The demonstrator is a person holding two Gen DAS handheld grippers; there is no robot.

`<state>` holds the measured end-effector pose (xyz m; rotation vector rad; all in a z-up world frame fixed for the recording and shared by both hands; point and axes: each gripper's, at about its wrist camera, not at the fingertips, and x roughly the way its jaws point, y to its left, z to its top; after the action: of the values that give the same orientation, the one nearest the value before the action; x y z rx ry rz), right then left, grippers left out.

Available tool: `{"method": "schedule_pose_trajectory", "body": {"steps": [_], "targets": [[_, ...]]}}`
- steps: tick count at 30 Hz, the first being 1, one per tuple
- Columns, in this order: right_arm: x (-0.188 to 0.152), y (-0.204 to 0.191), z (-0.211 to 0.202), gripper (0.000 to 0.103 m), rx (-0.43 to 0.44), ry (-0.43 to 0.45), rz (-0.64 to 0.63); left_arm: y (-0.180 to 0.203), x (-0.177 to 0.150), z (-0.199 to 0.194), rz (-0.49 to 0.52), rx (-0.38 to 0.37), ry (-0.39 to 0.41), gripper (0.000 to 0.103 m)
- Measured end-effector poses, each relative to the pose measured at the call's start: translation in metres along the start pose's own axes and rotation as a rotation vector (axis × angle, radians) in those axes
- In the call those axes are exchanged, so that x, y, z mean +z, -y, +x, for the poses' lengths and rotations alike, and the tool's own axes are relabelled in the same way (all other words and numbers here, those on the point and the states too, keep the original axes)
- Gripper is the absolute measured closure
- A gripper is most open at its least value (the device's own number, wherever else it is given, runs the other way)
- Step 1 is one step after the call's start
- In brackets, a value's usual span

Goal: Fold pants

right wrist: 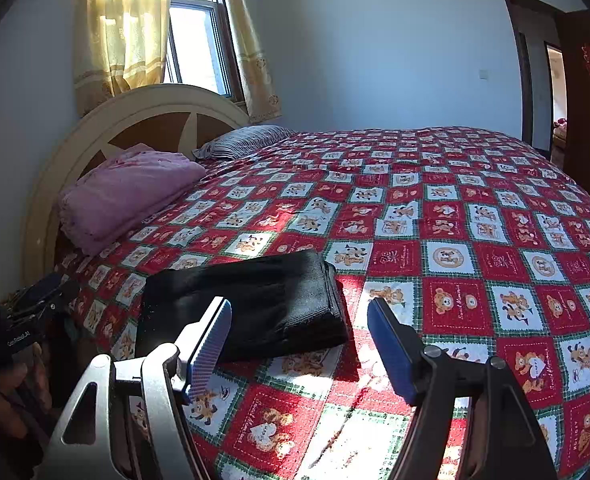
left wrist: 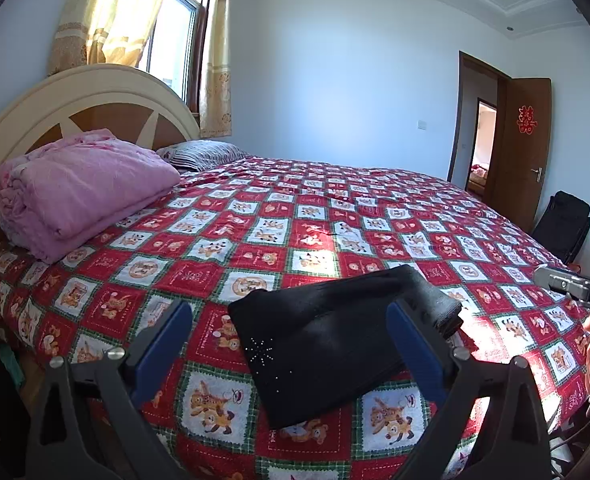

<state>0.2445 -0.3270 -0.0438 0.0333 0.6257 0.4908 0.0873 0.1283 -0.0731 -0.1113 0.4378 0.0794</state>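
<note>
The black pants (left wrist: 327, 344) lie folded into a compact rectangle on the red patchwork bedspread (left wrist: 279, 216), near the bed's front edge. A small bead star shows on their top layer. My left gripper (left wrist: 291, 320) is open, hovering just above and in front of the pants, which lie between its blue pads. The pants also show in the right wrist view (right wrist: 251, 304). My right gripper (right wrist: 299, 312) is open and empty, raised over the front right corner of the pants. The right gripper's body shows at the left wrist view's right edge (left wrist: 575, 284).
A folded pink blanket (left wrist: 79, 188) and a striped pillow (left wrist: 203, 154) lie by the cream headboard (left wrist: 55, 100). A window with yellow curtains is behind it. An open brown door (left wrist: 523, 148) and a black bag (left wrist: 563, 228) are at the far right.
</note>
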Motion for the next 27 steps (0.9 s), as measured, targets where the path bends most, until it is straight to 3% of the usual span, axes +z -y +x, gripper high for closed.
{"method": "schedule_pose_trajectory", "body": {"steps": [21,27], "targets": [[0.001,-0.005,-0.006,0.031,-0.040,0.030,-0.042,0.009,0.005,-0.005,0.059,0.027,0.012,0.000],[0.005,-0.015,-0.019,0.031,-0.033,0.081,-0.072,0.010,0.009,-0.010,0.061,0.037,0.041,0.000]]}}
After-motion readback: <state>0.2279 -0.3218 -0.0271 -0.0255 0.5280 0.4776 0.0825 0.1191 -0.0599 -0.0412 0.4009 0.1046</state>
